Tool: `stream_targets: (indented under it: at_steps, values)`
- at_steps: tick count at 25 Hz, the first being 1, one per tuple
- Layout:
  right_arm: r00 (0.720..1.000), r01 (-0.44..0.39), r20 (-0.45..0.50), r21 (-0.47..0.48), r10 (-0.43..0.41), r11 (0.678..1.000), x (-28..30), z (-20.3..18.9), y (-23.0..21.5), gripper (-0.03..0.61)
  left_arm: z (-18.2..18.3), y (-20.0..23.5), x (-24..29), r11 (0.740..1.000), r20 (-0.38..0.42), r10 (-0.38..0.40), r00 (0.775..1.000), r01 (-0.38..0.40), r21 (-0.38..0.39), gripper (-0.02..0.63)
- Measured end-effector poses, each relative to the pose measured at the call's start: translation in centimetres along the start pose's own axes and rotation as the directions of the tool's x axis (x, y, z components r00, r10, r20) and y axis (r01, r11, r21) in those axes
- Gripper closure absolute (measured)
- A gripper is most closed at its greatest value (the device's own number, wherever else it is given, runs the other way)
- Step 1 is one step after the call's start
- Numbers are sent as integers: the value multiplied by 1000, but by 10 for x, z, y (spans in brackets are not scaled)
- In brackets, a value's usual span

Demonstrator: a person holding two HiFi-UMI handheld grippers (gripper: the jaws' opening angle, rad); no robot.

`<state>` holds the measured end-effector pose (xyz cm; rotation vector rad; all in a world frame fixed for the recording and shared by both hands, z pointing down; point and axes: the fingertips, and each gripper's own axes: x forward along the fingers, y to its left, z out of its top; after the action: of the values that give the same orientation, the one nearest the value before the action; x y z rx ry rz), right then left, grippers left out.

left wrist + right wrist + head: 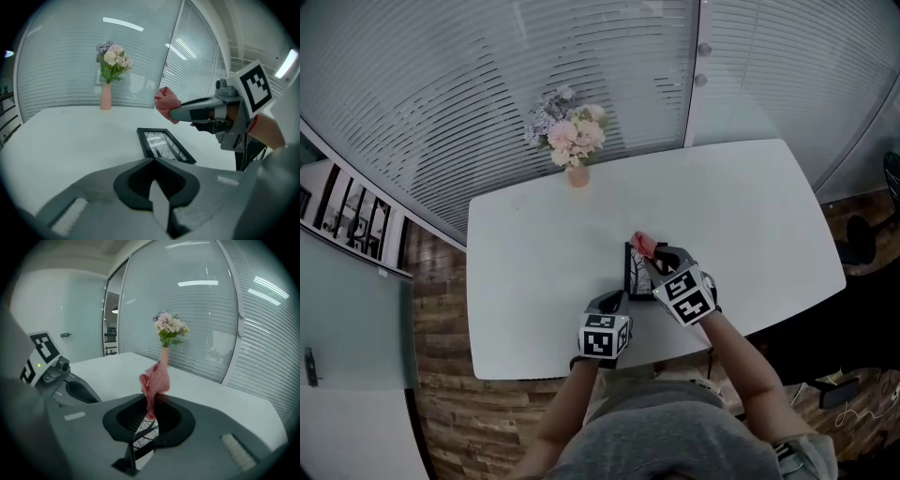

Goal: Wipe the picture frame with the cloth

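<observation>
A black picture frame (637, 274) lies flat on the white table (544, 272), near its front edge. My right gripper (651, 254) hovers over the frame, shut on a bunched pink cloth (642, 243). In the right gripper view the cloth (155, 379) sticks up out of the jaws and the frame (143, 437) shows below them. In the left gripper view the cloth (166, 103) hangs a little above the far end of the frame (164, 146), apart from it. My left gripper (610, 304) sits just left of the frame, shut with nothing in it.
A pink vase of flowers (571, 142) stands at the table's far edge, against a glass wall with blinds (487, 84). The table's front edge (581, 370) is right by my body. A dark chair (862, 234) stands off the right end.
</observation>
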<state>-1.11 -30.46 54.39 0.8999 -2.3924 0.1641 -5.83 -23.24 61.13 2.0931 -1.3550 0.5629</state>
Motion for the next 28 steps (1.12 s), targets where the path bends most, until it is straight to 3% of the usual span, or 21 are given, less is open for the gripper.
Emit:
stream_targets:
  at_steps: [14,28]
  values:
    - [987,-44,-160,-144,20,989,59,-22,-4,531,-2,1,15,999,-36,-17,999,18,37,598]
    - [973,-84,-228,-175,42,981,79,-36,-1,532,-1,3,15,999,-50,-33,998,34,24,568]
